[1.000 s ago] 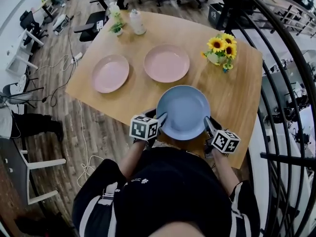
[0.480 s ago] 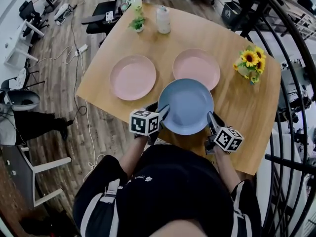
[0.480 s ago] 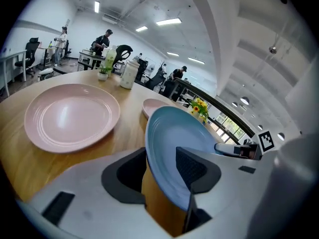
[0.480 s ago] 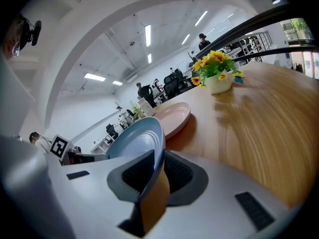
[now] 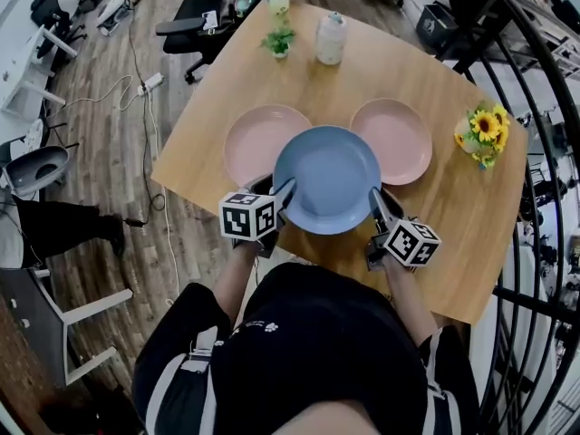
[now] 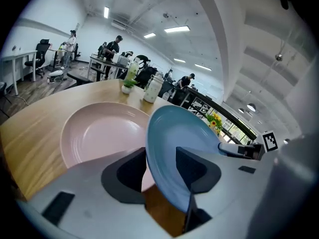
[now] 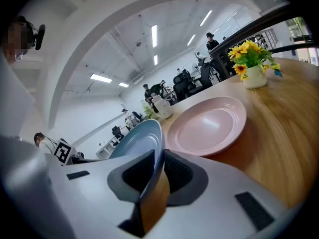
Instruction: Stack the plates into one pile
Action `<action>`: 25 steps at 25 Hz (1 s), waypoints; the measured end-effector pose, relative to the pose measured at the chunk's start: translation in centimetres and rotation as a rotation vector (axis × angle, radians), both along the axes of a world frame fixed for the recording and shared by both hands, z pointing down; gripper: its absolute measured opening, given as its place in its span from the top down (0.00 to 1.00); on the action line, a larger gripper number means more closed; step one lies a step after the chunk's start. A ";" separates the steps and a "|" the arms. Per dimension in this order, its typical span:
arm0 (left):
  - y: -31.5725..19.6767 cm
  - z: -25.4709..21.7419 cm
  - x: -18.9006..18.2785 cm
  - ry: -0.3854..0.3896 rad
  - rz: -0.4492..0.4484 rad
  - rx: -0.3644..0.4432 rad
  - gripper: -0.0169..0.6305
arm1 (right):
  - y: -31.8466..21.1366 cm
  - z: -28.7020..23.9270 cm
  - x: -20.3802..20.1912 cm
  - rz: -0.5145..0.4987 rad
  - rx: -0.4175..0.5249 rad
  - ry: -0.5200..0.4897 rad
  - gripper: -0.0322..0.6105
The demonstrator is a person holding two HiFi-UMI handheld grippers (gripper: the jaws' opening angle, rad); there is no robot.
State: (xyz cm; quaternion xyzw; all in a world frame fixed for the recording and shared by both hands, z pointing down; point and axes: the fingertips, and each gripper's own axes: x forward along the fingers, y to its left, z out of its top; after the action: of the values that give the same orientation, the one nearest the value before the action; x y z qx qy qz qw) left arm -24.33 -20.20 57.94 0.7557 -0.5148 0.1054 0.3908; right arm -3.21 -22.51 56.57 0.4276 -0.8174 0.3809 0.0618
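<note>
While I held it above the light wooden surface [image 5: 453, 234], the round blue plate [image 5: 327, 178] hung clear of the wood. From the head view its far edge overlapped the left round pink plate [image 5: 249, 139] and the right round pink plate [image 5: 408, 139], which lay flat and apart from each other. My left hand-held gripper [image 5: 283, 193] was clamped on the blue plate's left rim, and my right hand-held gripper [image 5: 374, 202] pinched its right rim. A white pot of yellow sunflowers [image 5: 483, 134] stood near the surface's right edge.
</note>
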 end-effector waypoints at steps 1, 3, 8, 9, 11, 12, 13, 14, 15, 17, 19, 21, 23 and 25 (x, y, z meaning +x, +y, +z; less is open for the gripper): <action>-0.3 0.1 -0.9 -0.002 -0.008 0.000 0.71 | -0.3 -0.1 -1.0 -0.005 0.004 -0.004 0.87; -0.7 0.2 -2.6 -0.009 -0.019 -0.001 0.71 | -0.9 0.0 -2.7 -0.017 0.006 -0.010 0.87; -1.4 1.1 -6.3 -0.046 -0.026 -0.017 0.71 | -2.0 0.1 -6.5 -0.047 0.008 -0.012 0.86; -1.6 1.2 -7.1 -0.046 -0.033 -0.017 0.71 | -2.2 0.2 -7.2 -0.051 0.010 -0.008 0.86; -2.0 1.3 -8.5 -0.038 -0.052 -0.015 0.71 | -2.5 0.3 -8.7 -0.063 0.014 0.006 0.86; -2.2 1.4 -9.1 -0.034 -0.059 -0.015 0.71 | -2.7 0.4 -9.3 -0.071 0.015 0.014 0.86; -2.3 1.5 -9.7 -0.033 -0.064 -0.017 0.71 | -2.9 0.5 -9.9 -0.079 0.013 0.019 0.86; -2.4 1.7 -10.2 -0.035 -0.068 -0.020 0.71 | -3.0 0.6 -10.4 -0.089 0.010 0.024 0.86; -2.6 1.8 -10.7 -0.041 -0.070 -0.023 0.71 | -3.1 0.7 -11.0 -0.100 0.006 0.028 0.86; -2.9 2.1 -11.8 -0.055 -0.075 -0.031 0.71 | -3.5 0.9 -12.1 -0.121 0.002 0.039 0.85; -3.2 2.4 -12.7 -0.060 -0.079 -0.038 0.71 | -3.8 1.2 -13.0 -0.136 -0.002 0.047 0.85; -3.5 2.8 -13.3 -0.070 -0.078 -0.043 0.71 | -4.2 1.5 -13.7 -0.149 -0.011 0.052 0.85; -3.8 3.1 -14.0 -0.095 -0.072 -0.051 0.71 | -4.5 1.9 -14.4 -0.166 -0.021 0.058 0.84; -3.9 3.3 -14.6 -0.122 -0.064 -0.060 0.71 | -4.5 2.3 -15.0 -0.181 -0.034 0.065 0.84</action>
State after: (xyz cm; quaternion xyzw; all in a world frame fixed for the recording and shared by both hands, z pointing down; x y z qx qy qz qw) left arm -38.93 -24.11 61.26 0.7191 -0.5582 0.1542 0.3840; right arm -18.20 -27.03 58.88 0.3631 -0.8436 0.3736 0.1299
